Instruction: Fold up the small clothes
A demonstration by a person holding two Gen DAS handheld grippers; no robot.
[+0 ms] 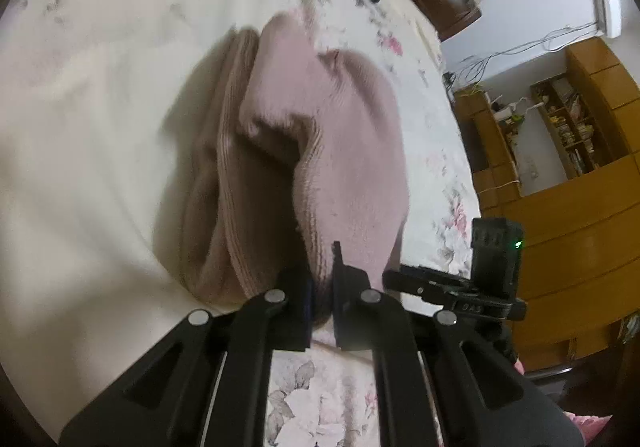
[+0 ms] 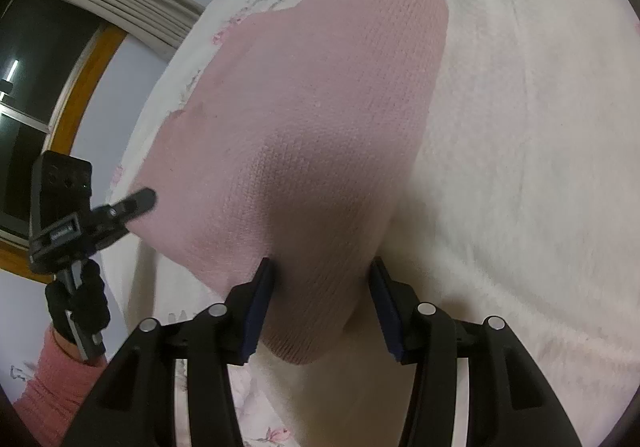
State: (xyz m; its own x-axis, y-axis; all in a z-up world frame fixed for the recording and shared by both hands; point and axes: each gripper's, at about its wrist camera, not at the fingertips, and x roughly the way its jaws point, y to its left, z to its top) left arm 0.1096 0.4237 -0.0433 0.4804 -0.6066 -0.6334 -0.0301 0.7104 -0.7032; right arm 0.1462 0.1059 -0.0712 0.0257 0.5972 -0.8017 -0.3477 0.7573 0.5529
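Folding of a small pink knit garment (image 1: 352, 151), mid-course. The garment lies on a cream bedspread (image 1: 100, 119) with a floral border and is lifted at its near edge.

Left wrist view: the left gripper (image 1: 322, 311), at 6 o'clock, has its jaws pressed nearly together, pinching a ribbed edge of the knit. From there the cloth rises toward 12 o'clock as a raised, hollow flap over a darker ribbed layer at 9 o'clock, so at least two layers are stacked. The right gripper (image 1: 404, 279) shows at 4 o'clock beside the garment's right edge; from this side its jaws cannot be read.

Right wrist view: the right gripper (image 2: 322, 311) stands with its jaws spread, the garment's rounded near corner lying between the blue pads (image 2: 256, 311) without being clamped; the left pad appears to touch the cloth, the right one stands just apart. The garment runs from 6 o'clock up to 12 o'clock. At 9 o'clock a gloved hand (image 2: 78, 303) with a pink sleeve carries the left gripper (image 2: 140, 201), whose tip meets the garment's left edge.

Judged progress: one fold seems begun or made, as the doubled layers suggest, but the flap is not yet laid flat. Left to do: bring the held edge over, smooth it, and release.
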